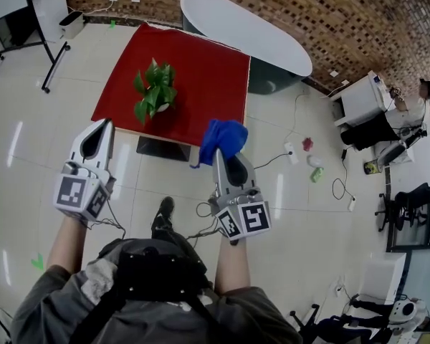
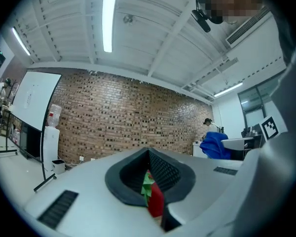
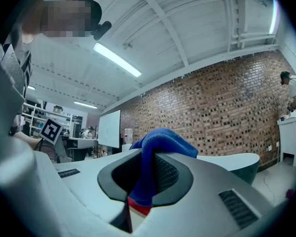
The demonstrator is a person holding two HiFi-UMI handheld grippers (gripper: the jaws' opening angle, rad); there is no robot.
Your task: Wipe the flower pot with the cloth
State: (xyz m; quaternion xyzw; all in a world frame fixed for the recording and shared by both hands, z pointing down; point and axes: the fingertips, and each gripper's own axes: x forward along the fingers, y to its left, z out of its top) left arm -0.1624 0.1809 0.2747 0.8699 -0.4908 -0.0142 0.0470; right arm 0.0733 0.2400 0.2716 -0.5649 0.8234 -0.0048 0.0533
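The left gripper is held at the left of the head view, above the floor. Its jaws are seen pressed together with nothing clamped between them (only a sliver of red and green shows through the slit in its own view). The right gripper is held to the right, and its jaws are clenched on the cloth. The cloth is blue; it is bunched above the jaw tips and hangs down between the pads.

The pot is set on the red table, toward the near left part of the top. It is white and is mostly covered by the leaves of the plant that grows in it. Both grippers are kept on the near side of the table, well apart from the pot, and in the head view the cloth is seen overlapping the table's near edge.

A white oval table is placed just beyond the red one, before a brick wall. A person is seen at a desk far to the right. Cables are strewn on the floor to the right of the red table.
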